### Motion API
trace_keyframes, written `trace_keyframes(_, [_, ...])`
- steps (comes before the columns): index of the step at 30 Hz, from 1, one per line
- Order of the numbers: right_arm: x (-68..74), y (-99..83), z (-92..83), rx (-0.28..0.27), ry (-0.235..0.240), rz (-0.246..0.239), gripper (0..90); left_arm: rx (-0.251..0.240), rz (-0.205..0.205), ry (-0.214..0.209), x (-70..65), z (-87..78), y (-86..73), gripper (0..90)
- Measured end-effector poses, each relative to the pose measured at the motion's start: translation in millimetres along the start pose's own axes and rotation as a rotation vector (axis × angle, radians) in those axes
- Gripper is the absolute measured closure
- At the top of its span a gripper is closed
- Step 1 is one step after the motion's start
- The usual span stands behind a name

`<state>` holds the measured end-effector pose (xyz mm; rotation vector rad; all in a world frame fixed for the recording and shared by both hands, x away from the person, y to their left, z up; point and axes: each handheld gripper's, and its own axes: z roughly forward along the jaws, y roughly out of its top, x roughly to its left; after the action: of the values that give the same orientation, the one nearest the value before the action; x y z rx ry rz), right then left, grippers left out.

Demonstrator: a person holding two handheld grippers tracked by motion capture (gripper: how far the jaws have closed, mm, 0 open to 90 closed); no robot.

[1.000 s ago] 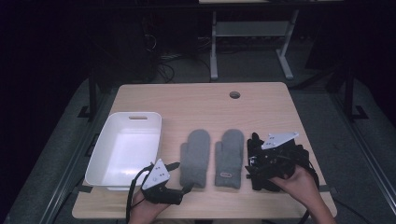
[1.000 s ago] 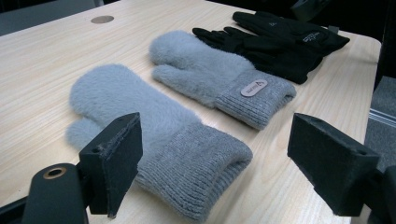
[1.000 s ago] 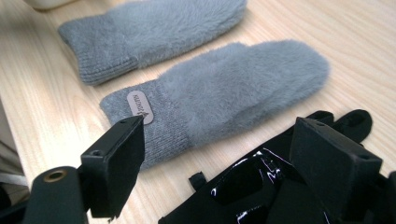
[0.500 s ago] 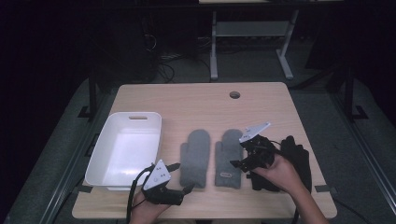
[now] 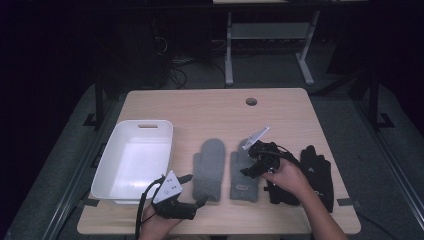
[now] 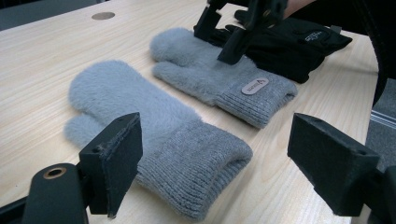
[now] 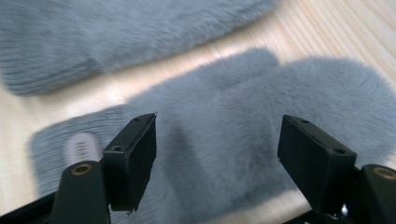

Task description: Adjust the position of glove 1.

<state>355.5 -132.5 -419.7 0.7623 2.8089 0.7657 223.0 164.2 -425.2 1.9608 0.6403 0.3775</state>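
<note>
Two grey fluffy mittens lie side by side on the wooden table, the left mitten point(image 5: 209, 170) point(image 6: 154, 130) and the right mitten point(image 5: 242, 182) point(image 6: 210, 74). My right gripper point(image 5: 248, 171) point(image 7: 217, 158) hovers just over the right mitten point(image 7: 219, 121), pointing down at it. Its jaws stand wide apart and have just been closing a little, with nothing pressed between them. At the table's front edge my left gripper point(image 5: 194, 190) point(image 6: 215, 163) rests open, aimed at the left mitten's cuff, with nothing between its jaws.
A pair of black gloves point(image 5: 317, 172) point(image 6: 299, 46) lies to the right of the mittens, beside my right hand. A white bin point(image 5: 112, 172) stands at the left of the table. A round cable hole point(image 5: 251, 101) sits near the far edge.
My right gripper has moved left, from over the black gloves to over the right mitten, and sunk a little. The left gripper has stayed where it was.
</note>
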Motion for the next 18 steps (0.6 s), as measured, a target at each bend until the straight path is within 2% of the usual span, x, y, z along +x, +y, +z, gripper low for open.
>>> trace_keyframes(4, [-4.5, 0.3, 9.6, 0.037, 0.001, -0.006, 32.6, 0.001, 0.0, 0.001, 0.4, -0.1, -0.1, 17.6])
trace_keyframes(5, [-6.7, -1.2, 16.2, 0.076, 0.0, -0.015, 35.3, -0.001, 0.0, 0.0, 0.4, -0.3, -0.1, 17.6])
trace_keyframes(7, [-7.4, -3.9, 20.8, 0.097, 0.003, -0.017, 37.9, -0.004, -0.002, 0.001, -0.3, -0.6, -0.1, 17.6])
trace_keyframes(11, [-5.6, -7.9, 22.9, 0.097, -0.004, -0.006, 43.1, -0.005, 0.001, 0.0, -1.1, -0.4, 0.0, 17.6])
trace_keyframes(13, [-3.3, -10.5, 22.6, 0.094, -0.008, 0.0, 48.5, -0.003, 0.011, -0.002, -2.1, -0.6, 0.5, 17.6])
trace_keyframes(17, [-0.6, -11.8, 21.8, 0.089, -0.001, -0.003, 58.9, 0.002, 0.002, -0.003, -2.9, -1.1, 0.1, 17.6])
trace_keyframes(18, [-0.6, -11.8, 21.8, 0.089, -0.001, -0.003, 58.9, 0.002, 0.002, -0.003, -2.9, -1.1, 0.1, 17.6])
